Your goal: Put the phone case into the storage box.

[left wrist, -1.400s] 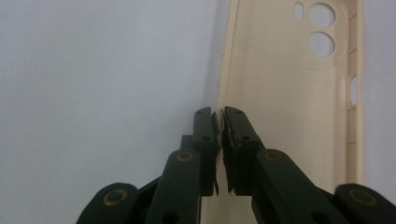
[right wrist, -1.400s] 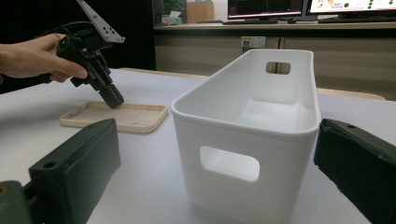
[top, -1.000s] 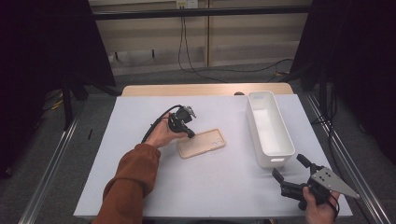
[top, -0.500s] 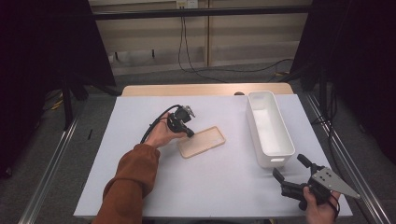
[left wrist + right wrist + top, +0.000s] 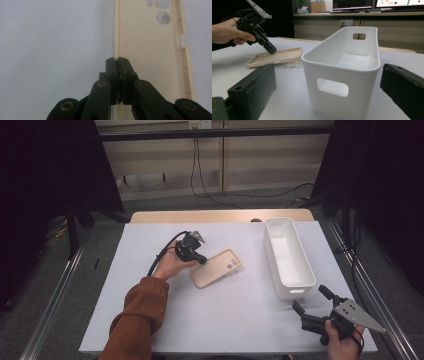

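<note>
Your work surface is a white table (image 5: 150, 320), with a wooden strip along its far edge.

The largest item on it is the white bin (image 5: 289, 257), a long open tub with handle cut-outs in its end walls. It stands upright on the right half of the table, its length running away from you. In the right gripper view the bin (image 5: 347, 72) sits directly ahead between that gripper's two jaws, not touched by either.

Next is the phone case (image 5: 216, 268), beige, lying near the middle of the table with its hollow side up and its camera cut-outs toward the bin. It lies apart from the bin, to the bin's left. In the right gripper view the case's (image 5: 275, 57) edge nearest your left hand appears raised slightly off the table.

Your left gripper (image 5: 200, 259) comes in from the case's left. Its jaws are pinched on the case's long side wall: in the left gripper view the left gripper (image 5: 117, 62) has the rim between the two pads, one pad inside the case (image 5: 147, 50) and one outside.

Your right gripper (image 5: 311, 299) rests at the near right corner of the table, just short of the bin's near end. Its jaws are spread wide and hold nothing.
</note>
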Motion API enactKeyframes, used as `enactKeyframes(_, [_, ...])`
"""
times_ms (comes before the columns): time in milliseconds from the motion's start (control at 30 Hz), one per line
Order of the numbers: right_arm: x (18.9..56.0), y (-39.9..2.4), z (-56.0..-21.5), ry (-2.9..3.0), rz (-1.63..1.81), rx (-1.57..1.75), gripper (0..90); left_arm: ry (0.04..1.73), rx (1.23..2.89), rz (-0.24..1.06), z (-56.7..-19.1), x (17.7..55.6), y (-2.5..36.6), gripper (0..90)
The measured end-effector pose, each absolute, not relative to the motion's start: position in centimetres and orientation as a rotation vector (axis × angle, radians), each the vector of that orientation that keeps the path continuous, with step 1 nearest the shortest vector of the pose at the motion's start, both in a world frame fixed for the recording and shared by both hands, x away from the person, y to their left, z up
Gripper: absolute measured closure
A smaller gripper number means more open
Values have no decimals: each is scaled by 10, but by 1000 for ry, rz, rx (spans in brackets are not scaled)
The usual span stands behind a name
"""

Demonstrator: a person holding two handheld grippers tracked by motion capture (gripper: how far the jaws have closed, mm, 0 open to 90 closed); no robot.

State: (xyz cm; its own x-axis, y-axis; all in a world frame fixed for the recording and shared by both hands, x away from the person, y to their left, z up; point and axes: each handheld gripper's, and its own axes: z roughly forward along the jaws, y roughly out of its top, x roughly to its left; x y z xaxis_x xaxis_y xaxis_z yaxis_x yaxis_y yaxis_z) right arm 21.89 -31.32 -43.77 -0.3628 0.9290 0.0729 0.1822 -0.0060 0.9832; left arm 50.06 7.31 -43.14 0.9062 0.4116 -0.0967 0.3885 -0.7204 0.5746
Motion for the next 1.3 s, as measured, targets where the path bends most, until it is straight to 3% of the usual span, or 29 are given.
enactKeyframes(1300, [219, -313, -438, 1604, 1423, 1173, 0, 636, 2138, 262, -406, 464, 100, 878])
